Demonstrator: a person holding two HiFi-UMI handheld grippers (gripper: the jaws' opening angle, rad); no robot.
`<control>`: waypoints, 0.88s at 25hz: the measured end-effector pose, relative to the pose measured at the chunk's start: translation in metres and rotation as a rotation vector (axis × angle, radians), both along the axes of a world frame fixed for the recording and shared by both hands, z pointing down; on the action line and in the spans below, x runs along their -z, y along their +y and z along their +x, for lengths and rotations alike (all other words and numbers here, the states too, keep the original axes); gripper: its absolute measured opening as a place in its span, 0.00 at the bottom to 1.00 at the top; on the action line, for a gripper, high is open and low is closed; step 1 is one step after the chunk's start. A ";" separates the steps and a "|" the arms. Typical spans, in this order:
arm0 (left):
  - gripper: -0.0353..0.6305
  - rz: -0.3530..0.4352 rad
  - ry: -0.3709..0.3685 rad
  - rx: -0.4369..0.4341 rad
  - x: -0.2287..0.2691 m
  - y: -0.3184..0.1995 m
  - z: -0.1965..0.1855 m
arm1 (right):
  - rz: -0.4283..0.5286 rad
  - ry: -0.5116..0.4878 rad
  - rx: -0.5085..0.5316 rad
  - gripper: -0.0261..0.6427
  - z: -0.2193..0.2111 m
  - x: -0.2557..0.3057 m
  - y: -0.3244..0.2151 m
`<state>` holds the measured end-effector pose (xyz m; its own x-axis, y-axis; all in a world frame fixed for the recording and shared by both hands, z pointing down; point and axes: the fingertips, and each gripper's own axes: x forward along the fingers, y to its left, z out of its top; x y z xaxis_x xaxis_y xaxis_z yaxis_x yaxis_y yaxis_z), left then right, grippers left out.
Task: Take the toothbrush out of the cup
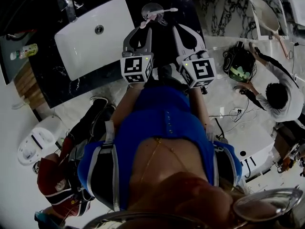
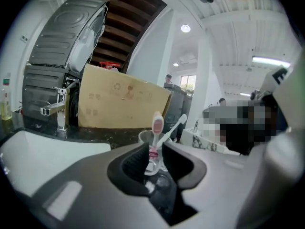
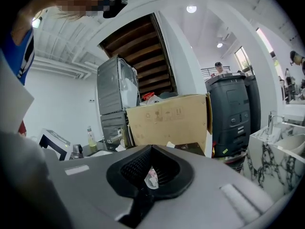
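my left tongs (image 2: 153, 150) stand apart, the cup (image 2: 143, 136) just beyond their tips on the dark counter (image 2: 95, 132), right of the sink (image 2: 43, 151). the pink toothbrush (image 2: 157, 124) stands in the cup. my right tongs (image 3: 151, 148) are closed, empty.

My desk (image 1: 50, 78) is a black stone counter with thin white veins. On its left part sits a white rectangular ceramic basin (image 1: 83, 44), set at a slant in my head view. At the basin's 11 o'clock a chrome tap (image 1: 66, 6) rises from the stone. At the basin's 3 o'clock, apart from it on bare stone, a clear round cup (image 1: 148, 7) stands upright. At the basin's 9 o'clock is a small bottle of yellowish liquid (image 1: 24, 51); whether it rests on the desk itself I cannot tell.
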<state>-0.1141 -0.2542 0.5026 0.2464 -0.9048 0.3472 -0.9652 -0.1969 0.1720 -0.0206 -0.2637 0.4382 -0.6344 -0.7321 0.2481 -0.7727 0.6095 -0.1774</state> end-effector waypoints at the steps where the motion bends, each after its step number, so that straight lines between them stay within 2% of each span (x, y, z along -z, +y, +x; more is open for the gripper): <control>1: 0.18 0.011 0.000 -0.003 0.000 -0.003 -0.001 | -0.004 0.004 -0.011 0.04 0.001 -0.001 0.000; 8: 0.19 0.126 -0.033 -0.042 0.008 -0.020 0.005 | -0.026 0.027 -0.084 0.04 0.018 -0.006 0.000; 13: 0.11 0.139 -0.038 -0.035 0.007 -0.021 0.006 | -0.019 0.028 -0.107 0.04 0.028 -0.005 0.001; 22: 0.10 0.170 -0.063 -0.032 0.018 -0.023 0.005 | -0.006 0.013 -0.109 0.04 0.037 0.003 0.004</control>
